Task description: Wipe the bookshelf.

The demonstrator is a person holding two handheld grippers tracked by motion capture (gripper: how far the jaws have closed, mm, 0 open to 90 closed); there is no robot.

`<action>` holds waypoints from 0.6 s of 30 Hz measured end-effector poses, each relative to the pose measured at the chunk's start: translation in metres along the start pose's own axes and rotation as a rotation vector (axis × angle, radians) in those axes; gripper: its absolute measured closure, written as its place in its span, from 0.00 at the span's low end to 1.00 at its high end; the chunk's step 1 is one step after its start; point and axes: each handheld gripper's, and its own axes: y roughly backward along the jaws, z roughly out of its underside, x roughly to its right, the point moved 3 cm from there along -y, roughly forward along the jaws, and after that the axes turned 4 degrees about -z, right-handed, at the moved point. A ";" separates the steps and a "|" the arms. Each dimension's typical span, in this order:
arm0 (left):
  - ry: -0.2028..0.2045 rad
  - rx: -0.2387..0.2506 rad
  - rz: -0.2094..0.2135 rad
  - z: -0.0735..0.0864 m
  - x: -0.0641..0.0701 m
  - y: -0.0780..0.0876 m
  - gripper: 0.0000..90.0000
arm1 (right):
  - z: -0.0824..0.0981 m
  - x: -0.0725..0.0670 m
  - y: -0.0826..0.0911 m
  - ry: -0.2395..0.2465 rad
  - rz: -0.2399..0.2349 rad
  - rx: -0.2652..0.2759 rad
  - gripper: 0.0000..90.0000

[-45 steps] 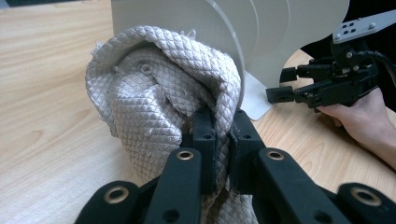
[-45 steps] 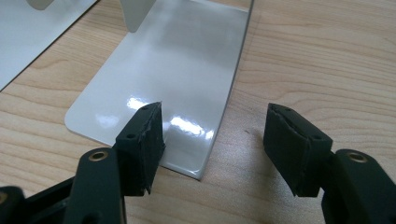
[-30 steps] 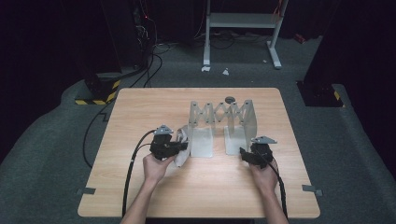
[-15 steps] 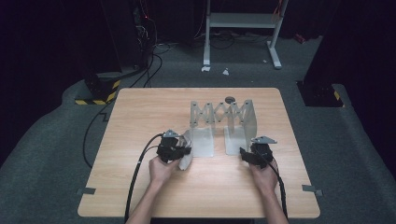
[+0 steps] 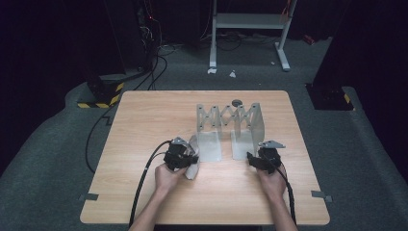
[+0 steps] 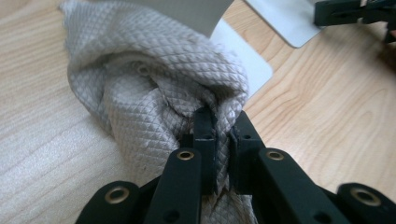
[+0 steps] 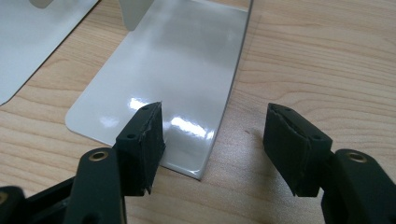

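A crumpled grey quilted cloth [image 6: 154, 93] lies on the wooden table, against the left foot plate of a metal expanding rack [image 5: 230, 118]. My left gripper [image 6: 223, 142] is shut on a fold of that cloth, which bunches up just ahead of the jaws. From above, the left gripper [image 5: 188, 159] sits beside the cloth [image 5: 194, 168]. My right gripper [image 7: 210, 140] stands open, its jaws straddling the near corner of the rack's right foot plate [image 7: 177, 60]. In the high view the right gripper [image 5: 251, 159] rests at that plate's front edge.
The wooden table [image 5: 144, 125] has bare room to the left and at the front. A small dark round object [image 5: 236, 102] lies behind the rack. Cables trail from both grippers off the front edge. A metal stand [image 5: 250, 21] and floor cables lie beyond the table.
My left hand has shifted right and a little lower with the cloth, bringing it closer to the rack's left plate. The right hand has kept still.
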 end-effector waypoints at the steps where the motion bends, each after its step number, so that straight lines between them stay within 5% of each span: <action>1: -0.004 0.006 0.000 -0.002 0.001 0.003 0.93 | 0.000 0.000 0.000 0.001 0.000 0.000 0.42; 18: -0.036 0.119 0.038 -0.026 0.014 0.046 0.93 | -0.001 0.000 -0.001 0.000 -0.002 0.001 0.42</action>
